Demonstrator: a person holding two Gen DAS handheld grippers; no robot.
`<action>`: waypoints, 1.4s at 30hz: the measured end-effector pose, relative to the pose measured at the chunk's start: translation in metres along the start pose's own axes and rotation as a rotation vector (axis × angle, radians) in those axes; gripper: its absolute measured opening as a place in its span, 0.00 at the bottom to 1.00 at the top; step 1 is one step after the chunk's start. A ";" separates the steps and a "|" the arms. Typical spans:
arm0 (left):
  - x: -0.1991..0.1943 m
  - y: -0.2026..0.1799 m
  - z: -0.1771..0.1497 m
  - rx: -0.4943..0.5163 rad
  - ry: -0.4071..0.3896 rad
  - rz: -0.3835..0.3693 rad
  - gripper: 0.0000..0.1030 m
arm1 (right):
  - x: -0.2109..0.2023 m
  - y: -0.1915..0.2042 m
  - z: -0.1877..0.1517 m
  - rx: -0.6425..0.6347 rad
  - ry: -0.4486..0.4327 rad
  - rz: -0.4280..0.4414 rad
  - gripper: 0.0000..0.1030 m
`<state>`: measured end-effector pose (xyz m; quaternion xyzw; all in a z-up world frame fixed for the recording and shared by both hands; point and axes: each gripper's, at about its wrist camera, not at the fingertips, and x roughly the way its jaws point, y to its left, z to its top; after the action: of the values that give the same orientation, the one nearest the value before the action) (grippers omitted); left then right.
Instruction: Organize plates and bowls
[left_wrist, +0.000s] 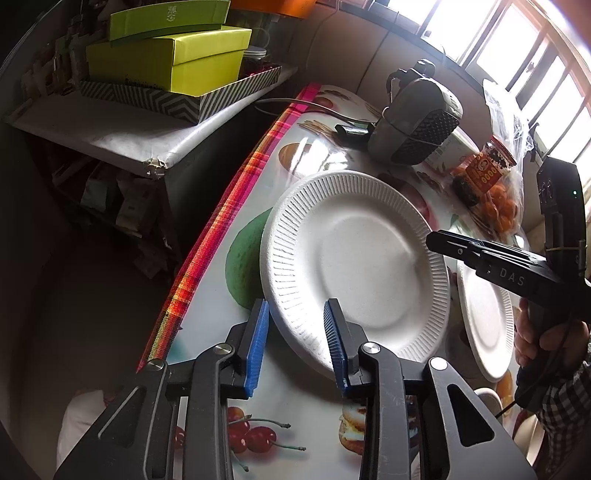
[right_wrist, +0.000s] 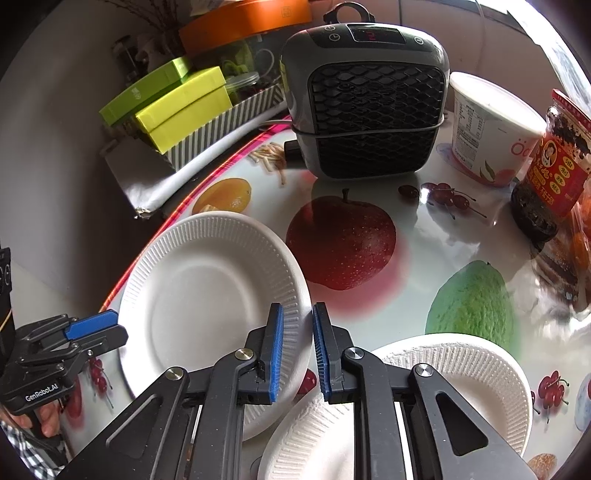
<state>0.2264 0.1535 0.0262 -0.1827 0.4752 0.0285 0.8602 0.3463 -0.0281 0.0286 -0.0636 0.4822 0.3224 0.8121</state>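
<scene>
A white ribbed paper plate (left_wrist: 354, 258) lies on the fruit-print table near its left edge; it also shows in the right wrist view (right_wrist: 207, 302). My left gripper (left_wrist: 295, 314) is open, its jaws standing either side of that plate's near rim. A second white paper plate (left_wrist: 485, 325) lies to the right, seen under my right gripper in the right wrist view (right_wrist: 461, 373). My right gripper (right_wrist: 298, 328) is open with a narrow gap and empty, its jaws just off the first plate's right rim, above the second plate. It appears at the right of the left wrist view (left_wrist: 443, 240).
A grey fan heater (right_wrist: 365, 99) stands at the back of the table (right_wrist: 413, 266), with a white tub (right_wrist: 487, 129), a chili sauce jar (right_wrist: 550, 170) and a bag of oranges (left_wrist: 506, 206) to its right. Green boxes (left_wrist: 166, 55) sit on a side shelf beyond the table's left edge.
</scene>
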 end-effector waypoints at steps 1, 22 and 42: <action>0.000 0.001 0.000 -0.004 0.001 0.000 0.29 | 0.000 0.000 0.000 0.003 0.000 0.001 0.15; -0.027 0.004 -0.001 -0.005 -0.052 0.007 0.28 | -0.022 0.007 -0.001 0.033 -0.038 0.034 0.16; -0.084 -0.021 -0.030 0.051 -0.120 -0.026 0.28 | -0.094 0.026 -0.040 0.044 -0.101 0.014 0.16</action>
<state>0.1606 0.1336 0.0872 -0.1647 0.4211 0.0162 0.8918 0.2709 -0.0678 0.0907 -0.0260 0.4481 0.3200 0.8343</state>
